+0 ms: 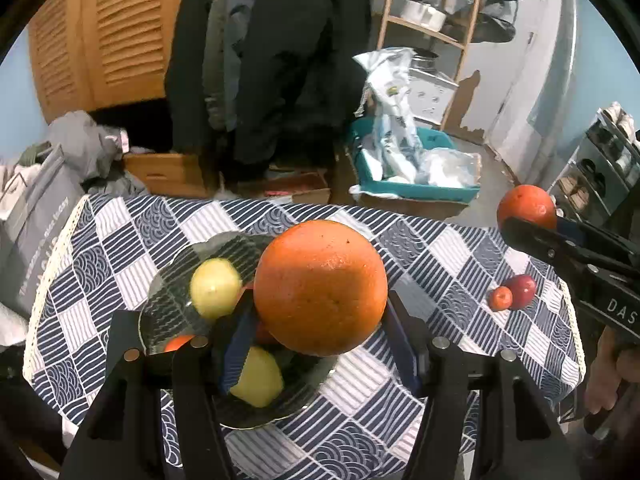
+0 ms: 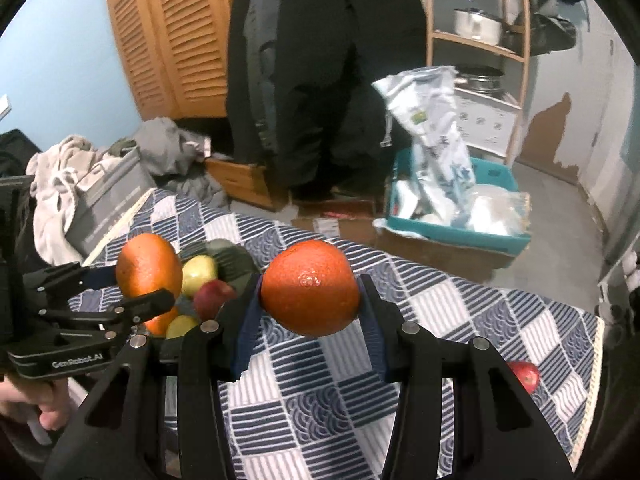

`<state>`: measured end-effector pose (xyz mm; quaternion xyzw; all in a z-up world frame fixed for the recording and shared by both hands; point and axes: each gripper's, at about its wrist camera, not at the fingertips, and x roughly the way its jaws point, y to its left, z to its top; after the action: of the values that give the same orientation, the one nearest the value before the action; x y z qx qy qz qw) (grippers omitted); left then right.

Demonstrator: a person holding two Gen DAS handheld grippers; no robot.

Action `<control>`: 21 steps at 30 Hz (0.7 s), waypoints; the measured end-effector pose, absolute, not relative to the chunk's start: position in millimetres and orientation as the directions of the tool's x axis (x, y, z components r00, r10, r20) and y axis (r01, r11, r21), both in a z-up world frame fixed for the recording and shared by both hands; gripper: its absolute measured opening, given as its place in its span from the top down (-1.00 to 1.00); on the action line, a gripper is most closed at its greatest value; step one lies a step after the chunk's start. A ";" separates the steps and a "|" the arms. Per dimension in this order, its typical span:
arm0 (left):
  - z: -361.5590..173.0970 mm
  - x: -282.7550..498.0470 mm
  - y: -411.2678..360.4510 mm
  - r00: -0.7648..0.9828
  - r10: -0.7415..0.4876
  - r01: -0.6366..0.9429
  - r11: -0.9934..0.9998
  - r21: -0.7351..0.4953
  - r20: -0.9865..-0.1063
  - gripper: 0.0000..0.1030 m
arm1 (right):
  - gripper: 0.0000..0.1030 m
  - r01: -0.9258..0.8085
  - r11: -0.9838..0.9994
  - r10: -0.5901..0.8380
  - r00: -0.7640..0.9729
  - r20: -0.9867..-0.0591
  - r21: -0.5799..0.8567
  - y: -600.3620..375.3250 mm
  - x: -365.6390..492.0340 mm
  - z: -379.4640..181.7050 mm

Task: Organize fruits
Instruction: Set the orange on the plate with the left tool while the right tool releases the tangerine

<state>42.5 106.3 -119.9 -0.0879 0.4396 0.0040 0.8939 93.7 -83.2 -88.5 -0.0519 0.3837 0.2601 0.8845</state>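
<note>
dim indoor light with a cool cast; soft, faint shadows. small glare spots sit on the oranges (image 1: 320, 288). strong fisheye bending with black corners. the right wrist view's background is smeared, especially the teal bin (image 2: 456, 224).

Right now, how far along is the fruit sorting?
Partly done: the glass bowl already holds two yellow-green fruits and some red ones. In hand: the left gripper clamps a large orange above the bowl, the right gripper a smaller orange. Left: two small red fruits on the tablecloth.
</note>
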 end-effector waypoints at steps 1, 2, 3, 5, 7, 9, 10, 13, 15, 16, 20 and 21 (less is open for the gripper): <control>-121.9 42.4 110.2 0.611 -0.064 -0.094 0.984 -0.152 -0.789 -0.23 | 0.12 -0.506 0.855 0.425 0.564 -0.708 0.110 -77.8 94.9 -90.6; -124.6 42.9 114.8 0.607 -0.056 -0.106 0.983 -0.150 -0.793 -0.23 | 0.12 -0.512 0.852 0.428 0.558 -0.711 0.111 -72.5 96.3 -93.0; -127.4 43.1 120.4 0.603 -0.049 -0.117 0.982 -0.150 -0.797 -0.23 | 0.12 -0.518 0.848 0.430 0.552 -0.714 0.110 -67.9 97.6 -95.1; -131.7 42.6 131.1 0.597 -0.043 -0.138 0.978 -0.155 -0.801 -0.23 | 0.12 -0.529 0.842 0.432 0.541 -0.721 0.107 -58.1 99.1 -100.4; -134.9 42.1 138.7 0.592 -0.037 -0.152 0.976 -0.157 -0.805 -0.23 | 0.12 -0.539 0.835 0.435 0.527 -0.730 0.108 -48.5 101.4 -106.0; -139.7 41.4 146.9 0.585 -0.026 -0.165 0.975 -0.151 -0.810 -0.23 | 0.12 -0.546 0.831 0.436 0.518 -0.736 0.107 -41.7 102.4 -110.6; -141.6 41.1 149.9 0.581 -0.023 -0.171 0.974 -0.150 -0.813 -0.23 | 0.12 -0.550 0.828 0.435 0.511 -0.741 0.108 -37.8 103.6 -113.8; -149.8 41.4 160.0 0.571 -0.025 -0.187 0.969 -0.160 -0.821 -0.23 | 0.12 -0.558 0.822 0.438 0.488 -0.755 0.116 -26.1 107.6 -123.8; -157.4 42.6 166.4 0.558 -0.025 -0.201 0.966 -0.164 -0.829 -0.23 | 0.12 -0.563 0.817 0.439 0.470 -0.765 0.123 -19.2 110.3 -131.3; -161.6 43.1 169.6 0.552 -0.026 -0.205 0.965 -0.165 -0.833 -0.23 | 0.12 -0.566 0.815 0.439 0.462 -0.771 0.124 -15.6 111.4 -135.5; -179.6 44.7 181.1 0.518 -0.019 -0.227 0.961 -0.159 -0.855 -0.23 | 0.12 -0.582 0.803 0.435 0.426 -0.794 0.128 -0.6 114.9 -153.7; -183.8 45.1 183.5 0.509 -0.017 -0.233 0.960 -0.157 -0.861 -0.23 | 0.12 -0.586 0.800 0.435 0.417 -0.798 0.130 2.8 114.9 -157.2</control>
<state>45.1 183.5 -183.8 -0.1273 0.4917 0.0629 0.8591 114.9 2.8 -157.2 -0.0846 0.4454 0.3048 0.8376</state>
